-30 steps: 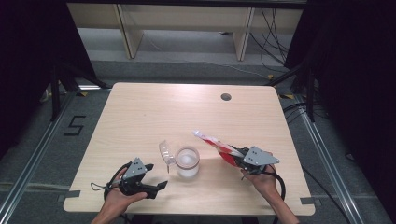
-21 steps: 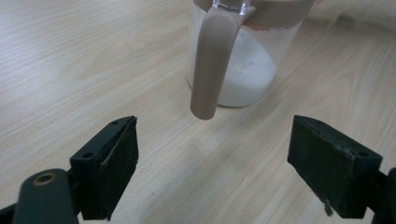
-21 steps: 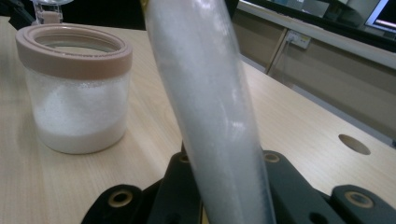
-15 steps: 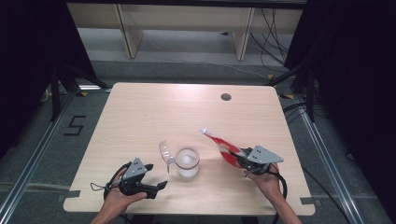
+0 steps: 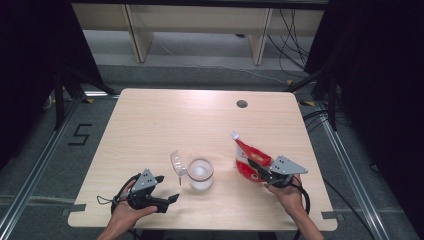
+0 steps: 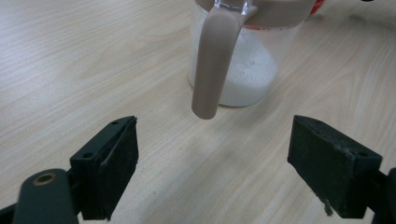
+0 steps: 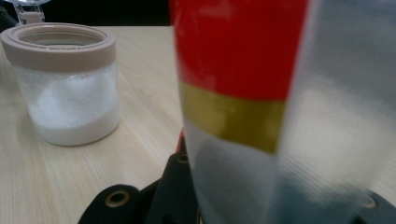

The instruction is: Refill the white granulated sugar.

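A clear jar [image 5: 200,173] with a tan rim stands near the table's front middle, part full of white powder, its hinged lid [image 5: 178,162] flipped open to the left. In the left gripper view the jar [image 6: 243,56] and its tan handle [image 6: 212,60] stand just ahead of the open left gripper [image 6: 212,175]. That gripper [image 5: 167,199] lies at the front left, nothing between its jaws. The right gripper [image 5: 256,167] is shut on a red and white pouch [image 5: 248,159], right of the jar, spout [image 5: 234,135] pointing up and away. The pouch [image 7: 261,93] looms close in the right gripper view, with the jar [image 7: 70,84] at left.
The light wooden table [image 5: 165,125] has a round cable hole [image 5: 242,104] at the back right. Dark curtains flank both sides, and a shelf unit [image 5: 200,30] stands beyond the far edge. Floor rails run along the table's left and right.
The right gripper has drawn the pouch a little to the right, away from the jar, and tilted it more upright. The left gripper has stayed put.
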